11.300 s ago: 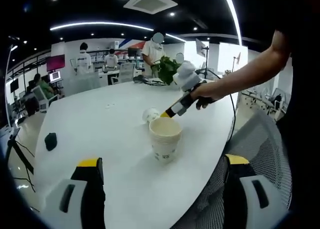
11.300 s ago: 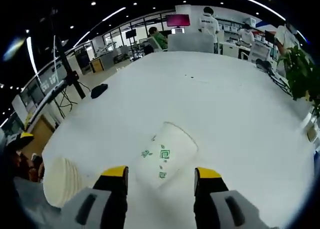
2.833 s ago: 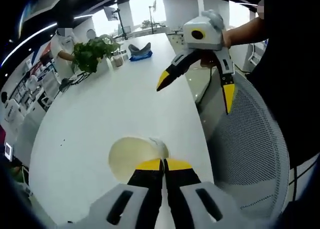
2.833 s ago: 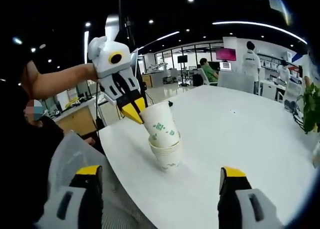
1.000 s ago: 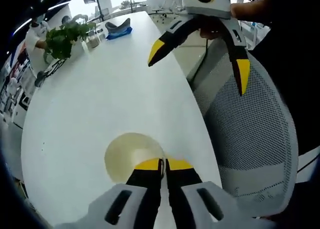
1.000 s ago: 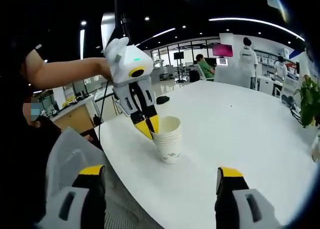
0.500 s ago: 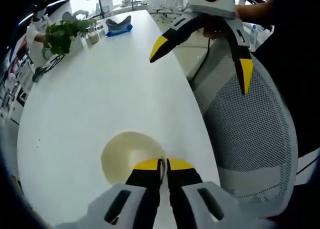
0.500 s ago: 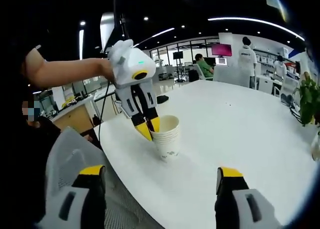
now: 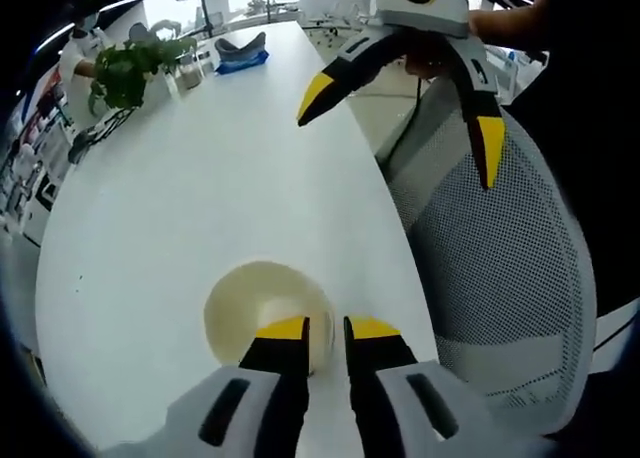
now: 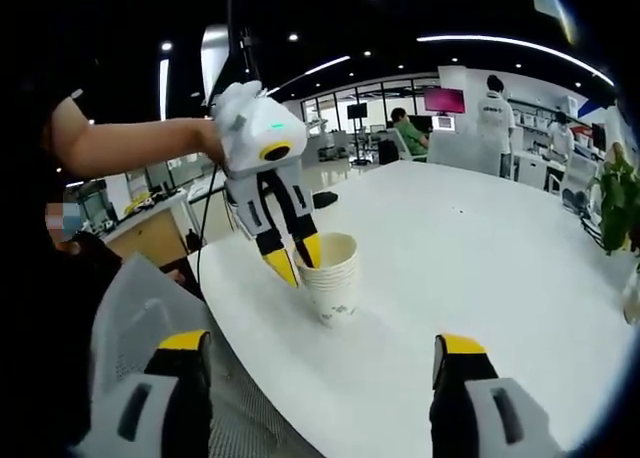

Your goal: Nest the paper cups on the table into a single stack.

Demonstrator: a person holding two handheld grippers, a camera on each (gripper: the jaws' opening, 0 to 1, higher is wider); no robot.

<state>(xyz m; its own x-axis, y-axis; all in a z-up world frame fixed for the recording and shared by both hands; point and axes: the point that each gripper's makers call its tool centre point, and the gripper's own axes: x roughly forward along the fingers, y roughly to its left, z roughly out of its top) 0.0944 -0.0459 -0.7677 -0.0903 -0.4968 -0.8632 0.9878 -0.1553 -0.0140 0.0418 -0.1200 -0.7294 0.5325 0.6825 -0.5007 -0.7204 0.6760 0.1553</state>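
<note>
Stack of paper cups (image 10: 333, 275): upright near the white table (image 10: 480, 278) edge, centre-left of the right gripper view; seen from above low in the left gripper view
Left gripper (image 9: 326, 327): jaws narrowly parted, straddling the stack's near rim
Right gripper (image 10: 315, 356): jaws wide, holding nothing, at the bottom of its view
Mesh chair (image 9: 500, 268): right of the table

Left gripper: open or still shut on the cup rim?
Open. In the left gripper view the left gripper shows a gap between its tips, with the rim of the cup stack between them, apparently unclamped.
</note>
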